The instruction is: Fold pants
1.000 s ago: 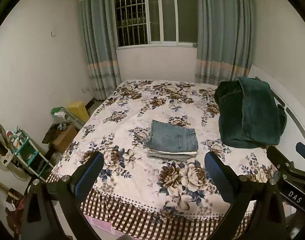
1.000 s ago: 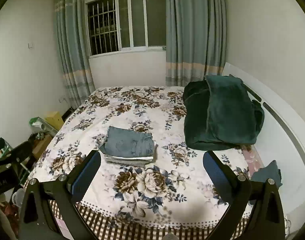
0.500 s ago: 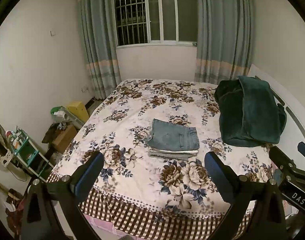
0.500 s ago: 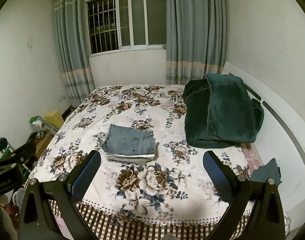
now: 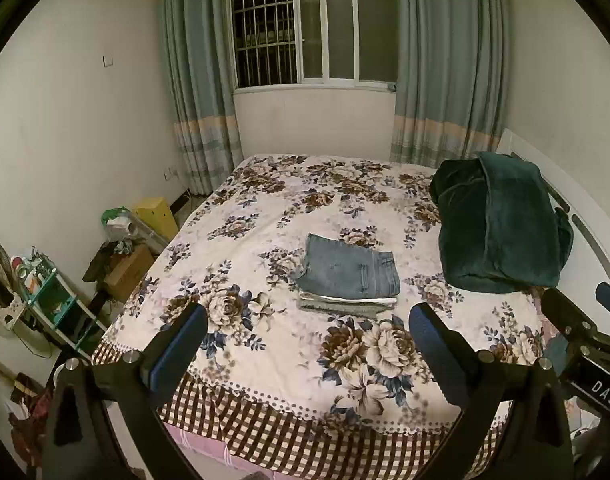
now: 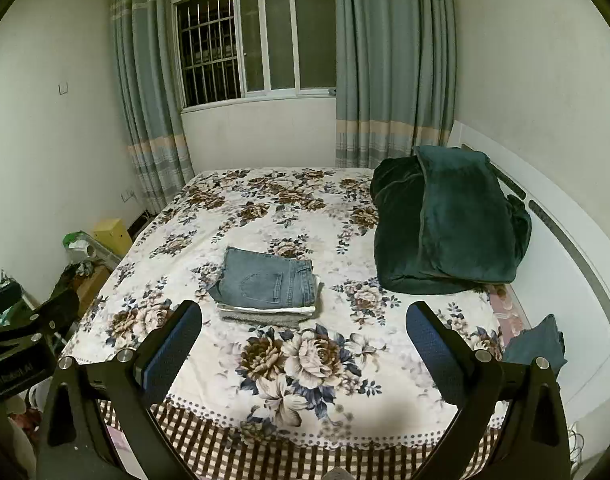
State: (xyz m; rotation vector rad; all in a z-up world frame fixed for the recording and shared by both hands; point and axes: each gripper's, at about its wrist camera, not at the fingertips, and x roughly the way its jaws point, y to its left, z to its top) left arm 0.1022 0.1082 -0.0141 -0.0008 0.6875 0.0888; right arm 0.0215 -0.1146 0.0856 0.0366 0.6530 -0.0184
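Left tongs (image 5: 307,338): held above the near edge of the bed, the 2 fingers spread wide apart with nothing between them; blue pads (image 5: 181,344) face inward.
Right tongs (image 6: 303,336): likewise over the near edge of the bed, fingers wide apart and gripping nothing; part of this tool also shows at the right border of the left wrist view.
Pants (image 5: 351,270): blue denim, folded into a compact rectangle, back pocket up, lying on top of a small stack near the middle of the bed; well apart from both tongs.
Stack under the pants (image 6: 265,314): flat folded pieces in white and grey, their edges showing just below the denim; how many pieces cannot be told.
Bed (image 5: 265,208): covered by a white floral sheet with a brown checked border along the near edge.
Green blanket (image 6: 453,220): dark, bunched in a heap on the right side of the bed against the white headboard (image 6: 577,256), apart from the stack.
Small dark cloth (image 6: 535,344): lies at the right edge of the bed near the headboard.
Window (image 5: 313,26): at the far wall, barred on its left half, with grey-green curtains (image 5: 445,60) drawn to both sides.
Floor at left: yellow box (image 5: 155,218), cardboard box and a small shelf of clutter beside the bed.
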